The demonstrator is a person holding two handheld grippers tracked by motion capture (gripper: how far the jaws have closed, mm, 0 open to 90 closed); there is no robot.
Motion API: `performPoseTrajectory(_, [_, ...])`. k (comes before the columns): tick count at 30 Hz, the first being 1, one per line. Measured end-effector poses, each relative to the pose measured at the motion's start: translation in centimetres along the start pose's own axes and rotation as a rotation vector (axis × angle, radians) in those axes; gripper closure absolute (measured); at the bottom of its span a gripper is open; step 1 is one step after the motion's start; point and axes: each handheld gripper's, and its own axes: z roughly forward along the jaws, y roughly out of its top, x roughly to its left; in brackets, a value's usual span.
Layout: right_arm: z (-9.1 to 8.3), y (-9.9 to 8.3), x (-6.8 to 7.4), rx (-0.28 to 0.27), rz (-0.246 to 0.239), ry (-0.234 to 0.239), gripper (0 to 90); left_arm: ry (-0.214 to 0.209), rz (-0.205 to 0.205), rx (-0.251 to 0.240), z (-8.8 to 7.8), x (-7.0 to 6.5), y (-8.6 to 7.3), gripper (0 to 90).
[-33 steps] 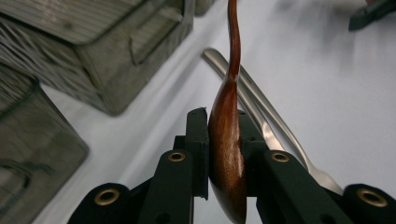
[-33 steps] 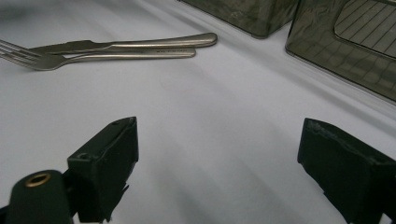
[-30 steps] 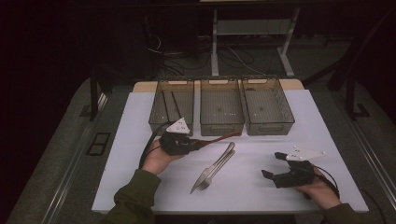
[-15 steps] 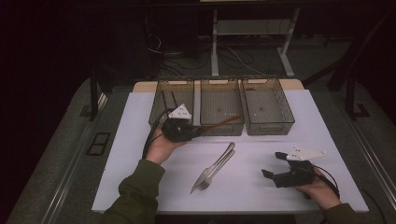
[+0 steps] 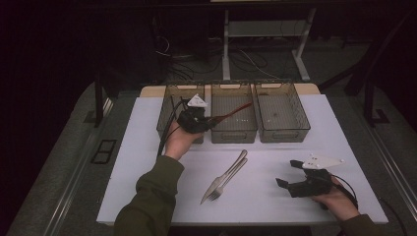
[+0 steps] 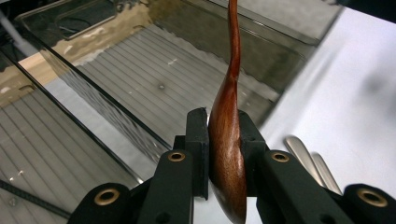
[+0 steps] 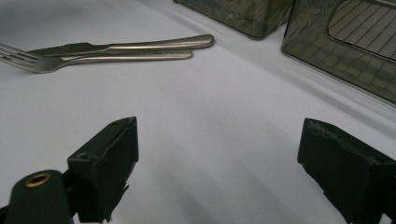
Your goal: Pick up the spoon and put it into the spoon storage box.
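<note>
Midway, the left hand-held gripper (image 5: 209, 123) clamps a wooden spoon (image 5: 235, 111) over the middle bin (image 5: 234, 135) at twelve o'clock, not yet released, while the knife (image 5: 227, 174) and fork (image 5: 223, 183) wait on the desk (image 5: 147, 162) beside the open, empty right hand-held gripper (image 5: 286, 173).

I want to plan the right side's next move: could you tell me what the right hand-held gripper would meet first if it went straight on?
Probably the fork beside the knife; right hand-held gripper open.
</note>
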Motion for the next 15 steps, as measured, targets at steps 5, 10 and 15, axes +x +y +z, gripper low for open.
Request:
performPoseTrajectory(5, [-0.1, 0.0, -0.1, -0.002, 0.003, 0.001, 11.7, 0.027, -0.017, 0.007, 1.4, 0.4, 0.8, 78.1])
performPoseTrajectory(10, [-0.1, 0.0, -0.1, -0.005, 0.0, 0.003, 11.7, 0.044, -0.031, 0.019, 2.9, 0.5, 1.7, 78.1])
performPoseTrajectory(15, [-0.2, 0.0, -0.1, -0.006, 0.003, 0.001, 11.7, 0.082, -0.06, 0.041, 4.0, 0.8, 1.9, 78.1])
